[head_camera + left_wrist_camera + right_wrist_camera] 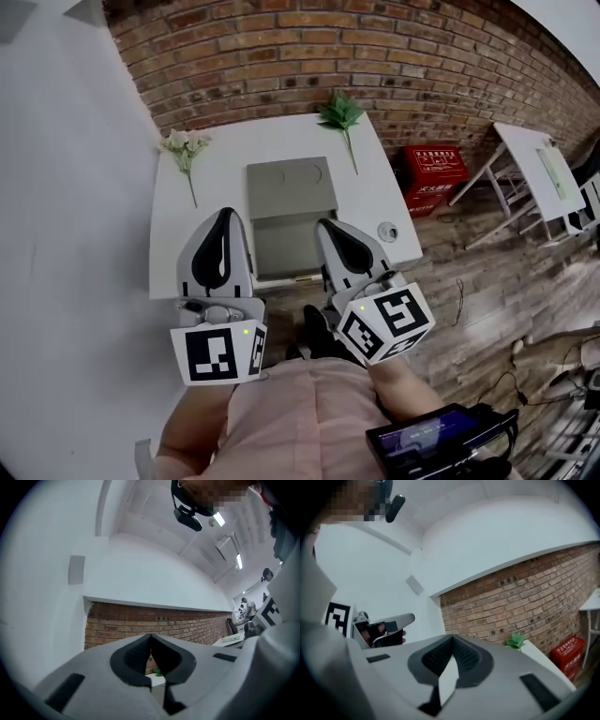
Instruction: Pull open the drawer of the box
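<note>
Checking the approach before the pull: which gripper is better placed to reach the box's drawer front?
Probably right, marginally. In the head view the right gripper overlaps the near right side of the box, while the left gripper sits beside its left edge. Both are shut and empty.

The grey rectangular box (291, 187) rests flat at the centre of the white desk (394, 202). Its darker grey drawer (289, 246) section reaches toward the near desk edge. Whether it is open cannot be confirmed.
</note>
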`<state>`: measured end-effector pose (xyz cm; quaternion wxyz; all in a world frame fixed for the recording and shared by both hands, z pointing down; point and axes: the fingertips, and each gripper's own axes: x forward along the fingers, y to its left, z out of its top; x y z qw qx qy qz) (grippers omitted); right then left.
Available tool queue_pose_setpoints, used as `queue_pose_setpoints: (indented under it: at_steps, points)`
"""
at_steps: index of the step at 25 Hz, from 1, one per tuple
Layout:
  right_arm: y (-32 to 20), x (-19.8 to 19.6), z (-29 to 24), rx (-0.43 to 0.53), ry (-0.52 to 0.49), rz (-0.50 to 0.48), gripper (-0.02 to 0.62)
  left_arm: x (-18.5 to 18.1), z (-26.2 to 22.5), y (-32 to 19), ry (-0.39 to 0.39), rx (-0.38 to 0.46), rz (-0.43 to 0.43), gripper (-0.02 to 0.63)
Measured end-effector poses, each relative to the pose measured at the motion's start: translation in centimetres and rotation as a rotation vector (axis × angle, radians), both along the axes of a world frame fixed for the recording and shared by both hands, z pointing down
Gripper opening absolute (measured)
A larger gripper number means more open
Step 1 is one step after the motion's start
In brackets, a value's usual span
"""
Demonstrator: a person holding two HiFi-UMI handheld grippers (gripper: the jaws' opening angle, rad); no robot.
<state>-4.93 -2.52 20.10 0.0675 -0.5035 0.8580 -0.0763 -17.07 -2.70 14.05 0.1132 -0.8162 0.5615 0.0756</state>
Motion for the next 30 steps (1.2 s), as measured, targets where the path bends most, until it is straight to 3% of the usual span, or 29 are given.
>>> queue_pose_setpoints:
  at_steps: [7, 30]
  points:
    - [0.8, -0.5, -0.6, 0.064, 0.123, 0.05, 0.005, 0.4, -0.1, 0.7, 0.006, 0.003, 0.0, 0.005]
    - [1.0, -0.7, 0.2, 0.083, 0.164, 0.086, 0.003, 1.1, 1.2, 0.4, -0.035, -0.008, 0.045, 0.006]
